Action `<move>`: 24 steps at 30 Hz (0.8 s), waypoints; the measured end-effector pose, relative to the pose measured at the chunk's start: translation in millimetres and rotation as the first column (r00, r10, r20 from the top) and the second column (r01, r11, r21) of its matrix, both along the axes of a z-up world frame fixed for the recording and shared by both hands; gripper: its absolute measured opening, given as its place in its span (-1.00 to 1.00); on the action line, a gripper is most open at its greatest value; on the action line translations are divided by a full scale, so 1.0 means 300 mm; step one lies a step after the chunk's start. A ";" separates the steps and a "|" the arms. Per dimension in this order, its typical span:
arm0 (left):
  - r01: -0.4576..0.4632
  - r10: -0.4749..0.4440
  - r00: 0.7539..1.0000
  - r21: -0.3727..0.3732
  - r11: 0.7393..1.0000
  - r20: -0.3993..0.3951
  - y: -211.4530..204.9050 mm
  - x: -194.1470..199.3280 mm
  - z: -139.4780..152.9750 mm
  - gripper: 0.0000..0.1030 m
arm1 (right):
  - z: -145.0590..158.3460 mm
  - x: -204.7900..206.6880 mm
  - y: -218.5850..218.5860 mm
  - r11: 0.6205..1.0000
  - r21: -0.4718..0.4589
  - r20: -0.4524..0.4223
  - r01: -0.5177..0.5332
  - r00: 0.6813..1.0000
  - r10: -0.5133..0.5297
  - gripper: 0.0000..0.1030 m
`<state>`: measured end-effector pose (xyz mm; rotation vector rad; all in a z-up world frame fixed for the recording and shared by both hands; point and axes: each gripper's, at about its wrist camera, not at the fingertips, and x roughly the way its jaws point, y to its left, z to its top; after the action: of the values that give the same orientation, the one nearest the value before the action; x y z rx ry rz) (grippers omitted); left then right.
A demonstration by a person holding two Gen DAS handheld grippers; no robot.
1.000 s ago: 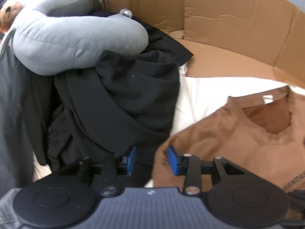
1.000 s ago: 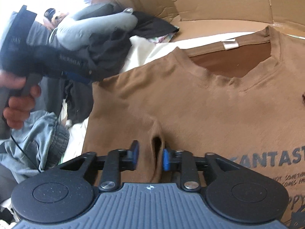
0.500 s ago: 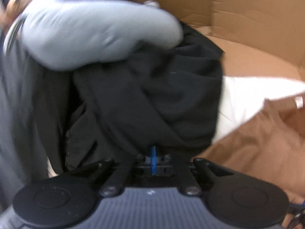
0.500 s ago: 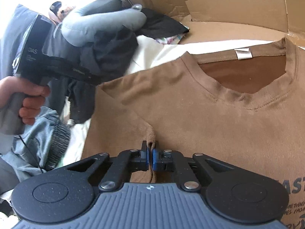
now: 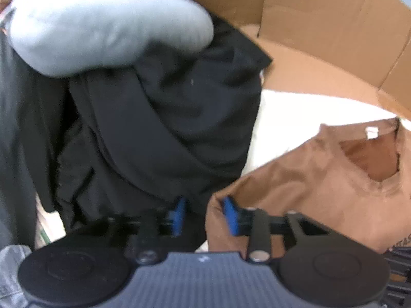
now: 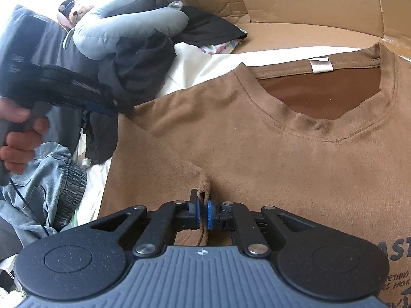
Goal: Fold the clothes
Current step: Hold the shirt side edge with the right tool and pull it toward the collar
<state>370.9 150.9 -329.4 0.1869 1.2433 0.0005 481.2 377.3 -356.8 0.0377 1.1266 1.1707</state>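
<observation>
One brown T-shirt [image 6: 282,148] lies flat on the white sheet [image 6: 205,69], collar toward the one cardboard box [image 6: 308,2]. Right gripper [image 6: 203,211] fingers pinch a raised fold near its sleeve. Left gripper [image 5: 204,214] fingers have just been opening and stand spread, the right one at the shirt's edge, beside one black garment [image 5: 167,118] under one grey neck pillow [image 5: 102,30]; one pair of jeans [image 6: 48,179] sits nearby.

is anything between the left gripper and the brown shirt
Nothing visible. The left gripper sits at the brown t-shirt sleeve edge, jaws just reopened, no cloth pinched. The black garment lies beside it.
</observation>
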 end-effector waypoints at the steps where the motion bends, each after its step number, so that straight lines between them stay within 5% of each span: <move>1: -0.002 0.002 1.000 -0.010 1.000 -0.010 0.004 0.005 -0.011 -0.81 | 0.001 0.001 -0.001 1.000 0.002 0.000 0.000 1.000 0.000 -0.91; 12: -0.044 0.045 0.999 -0.018 0.999 0.025 0.041 0.035 -0.024 -0.84 | 0.000 0.030 0.003 1.000 0.002 -0.003 0.028 1.000 -0.028 -0.97; 17: -0.042 0.044 0.995 -0.033 0.999 0.087 0.047 -0.004 0.051 -0.68 | -0.030 0.048 -0.004 0.999 -0.009 -0.026 0.035 0.999 -0.035 -0.95; 24: 0.004 0.000 0.995 -0.040 0.999 0.103 0.044 -0.089 0.123 -0.87 | -0.018 0.059 -0.070 0.993 0.005 -0.059 0.119 0.991 -0.118 -0.92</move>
<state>344.3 164.0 -292.6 0.1510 1.1389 -0.0165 498.9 356.4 -362.3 0.1442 1.1555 1.0740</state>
